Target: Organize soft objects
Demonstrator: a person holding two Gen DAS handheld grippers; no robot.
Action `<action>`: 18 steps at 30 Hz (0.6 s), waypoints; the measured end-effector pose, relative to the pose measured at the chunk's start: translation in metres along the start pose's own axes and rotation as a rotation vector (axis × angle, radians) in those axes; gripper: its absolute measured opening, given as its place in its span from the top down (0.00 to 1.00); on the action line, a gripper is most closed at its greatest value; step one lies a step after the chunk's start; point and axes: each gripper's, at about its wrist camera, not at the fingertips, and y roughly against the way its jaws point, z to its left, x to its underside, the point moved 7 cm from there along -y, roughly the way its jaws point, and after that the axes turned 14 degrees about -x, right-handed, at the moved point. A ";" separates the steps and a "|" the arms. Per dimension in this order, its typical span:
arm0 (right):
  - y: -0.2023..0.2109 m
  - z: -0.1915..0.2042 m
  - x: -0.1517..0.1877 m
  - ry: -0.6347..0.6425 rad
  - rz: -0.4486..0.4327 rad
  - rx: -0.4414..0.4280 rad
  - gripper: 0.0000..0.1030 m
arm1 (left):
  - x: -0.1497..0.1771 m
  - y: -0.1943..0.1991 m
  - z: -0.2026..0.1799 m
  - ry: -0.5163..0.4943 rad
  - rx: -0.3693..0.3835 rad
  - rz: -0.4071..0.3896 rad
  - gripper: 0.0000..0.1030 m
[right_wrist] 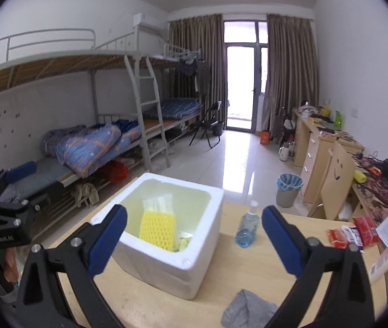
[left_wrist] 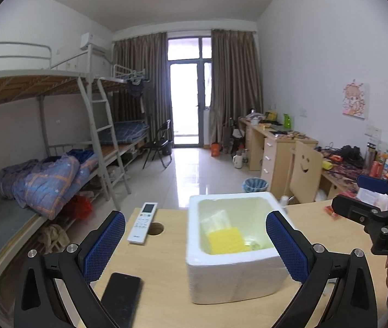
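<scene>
A white foam box (left_wrist: 234,281) (right_wrist: 166,268) stands on the wooden desk (left_wrist: 161,273). Inside it a yellow foam net (left_wrist: 228,240) (right_wrist: 157,228) leans against a clear plastic bag (left_wrist: 215,218) (right_wrist: 161,201). My left gripper (left_wrist: 195,218) hangs open in front of the box, its pads touching nothing. My right gripper (right_wrist: 194,210) is open too and holds nothing, with the box's near corner below it. A grey cloth (right_wrist: 248,311) lies crumpled on the desk just beneath the right gripper.
Left of the box lie a white remote (left_wrist: 143,222), a cable hole (left_wrist: 155,228) and a black phone (left_wrist: 121,298). To its right stand a blue sanitizer bottle (right_wrist: 247,225) and red snack packets (right_wrist: 352,232). Bunk beds line the left wall.
</scene>
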 end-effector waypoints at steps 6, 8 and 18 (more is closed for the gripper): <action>0.029 0.001 0.002 0.002 -0.043 0.026 0.00 | -0.003 0.029 -0.020 -0.018 0.019 -0.027 0.00; 0.035 0.002 0.004 0.002 -0.045 0.028 0.00 | -0.005 0.037 -0.024 -0.023 0.022 -0.034 0.00; 0.067 0.004 0.013 0.026 -0.081 0.031 0.00 | -0.004 0.079 -0.041 -0.040 0.049 -0.079 0.00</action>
